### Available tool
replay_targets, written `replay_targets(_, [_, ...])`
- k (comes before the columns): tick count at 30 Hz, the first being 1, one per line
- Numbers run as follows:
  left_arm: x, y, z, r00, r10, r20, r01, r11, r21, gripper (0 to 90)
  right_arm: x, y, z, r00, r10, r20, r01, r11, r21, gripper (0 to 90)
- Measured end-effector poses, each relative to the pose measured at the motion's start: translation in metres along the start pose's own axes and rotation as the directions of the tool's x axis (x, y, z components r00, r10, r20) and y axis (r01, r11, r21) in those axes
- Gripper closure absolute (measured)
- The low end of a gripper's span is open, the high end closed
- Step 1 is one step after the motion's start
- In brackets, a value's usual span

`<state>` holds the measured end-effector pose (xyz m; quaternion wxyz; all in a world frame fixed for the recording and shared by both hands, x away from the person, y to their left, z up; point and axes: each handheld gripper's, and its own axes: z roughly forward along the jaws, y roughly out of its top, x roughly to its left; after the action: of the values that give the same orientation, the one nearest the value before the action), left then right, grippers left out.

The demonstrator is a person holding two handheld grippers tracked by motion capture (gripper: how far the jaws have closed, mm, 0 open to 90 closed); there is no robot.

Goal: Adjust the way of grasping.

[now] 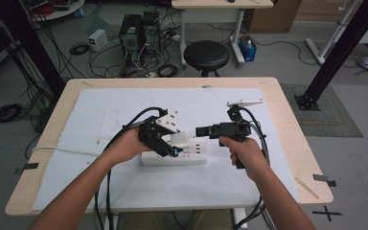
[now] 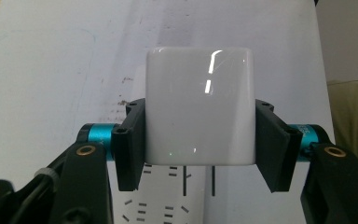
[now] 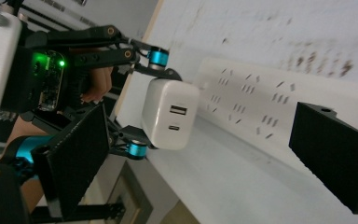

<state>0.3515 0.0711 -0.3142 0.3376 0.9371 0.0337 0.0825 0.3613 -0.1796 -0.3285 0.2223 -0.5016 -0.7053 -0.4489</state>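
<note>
1. A white sheet (image 1: 124, 115) covers most of the wooden table (image 1: 292, 158), with bare wood showing round its edges.
2. A round black stool (image 1: 206, 55) stands on the floor just past the table's far edge, at 12 o'clock.
3. Two black computer towers (image 1: 140, 31) stand side by side at 11 o'clock, amid a tangle of cables.
4. A small white box (image 1: 97, 39) sits on the floor just left of the towers.
5. A blue container (image 1: 247, 49) rests beside a desk leg at 1 o'clock.
6. A coil of black cable (image 1: 4, 113) lies on the floor at 9 o'clock.
7. A black metal post (image 1: 338, 52) slants up at 2 o'clock.
</note>
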Motion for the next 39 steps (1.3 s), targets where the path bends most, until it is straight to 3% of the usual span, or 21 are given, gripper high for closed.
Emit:
replay_targets(12, [-0.002, 0.013, 0.002, 0.9995, 0.030, 0.004, -0.030, 0.9993, -0.022, 42.4, 0.004, 0.002, 0.022, 0.9994, 0.015, -0.032, -0.013, 0.998, 0.063, 7.4])
replay_targets(13, [-0.002, 0.014, 0.003, 0.9994, 0.033, 0.006, -0.033, 0.9992, -0.024, 42.4, 0.004, 0.002, 0.024, 0.9987, 0.015, -0.048, -0.012, 0.998, 0.062, 13.8])
replay_targets(18, [-0.003, 0.018, 0.003, 0.9992, 0.040, 0.003, -0.040, 0.9988, -0.030, 42.4, 0.003, 0.003, 0.026, 0.9965, 0.027, -0.079, -0.020, 0.996, 0.084, 19.1])
replay_targets(27, [-0.004, 0.018, 0.003, 0.9990, 0.045, -0.002, -0.045, 0.9983, -0.036, 42.4, 0.001, 0.004, 0.030, 0.9898, 0.045, -0.135, -0.032, 0.995, 0.093, 41.8])
replay_targets(32, [-0.003, 0.018, 0.001, 0.9988, 0.047, -0.010, -0.048, 0.9979, -0.044, 42.4, -0.001, 0.004, 0.029, 0.9869, 0.061, -0.150, -0.048, 0.995, 0.084, 49.2])
replay_targets(35, [-0.003, 0.017, 0.000, 0.9986, 0.050, -0.017, -0.051, 0.9980, -0.037, 42.4, -0.008, 0.003, 0.029, 0.9769, 0.083, -0.197, -0.070, 0.995, 0.071, 58.7])
replay_targets(37, [-0.004, 0.018, 0.002, 0.9984, 0.053, -0.018, -0.053, 0.9980, -0.033, 42.3, -0.010, 0.003, 0.030, 0.9734, 0.107, -0.202, -0.093, 0.992, 0.080, 59.9])
replay_targets(39, [-0.005, 0.018, 0.003, 0.9970, 0.065, -0.042, -0.066, 0.9977, -0.017, 42.0, -0.010, 0.003, 0.030, 0.9765, 0.093, -0.194, -0.081, 0.994, 0.073, 61.1])
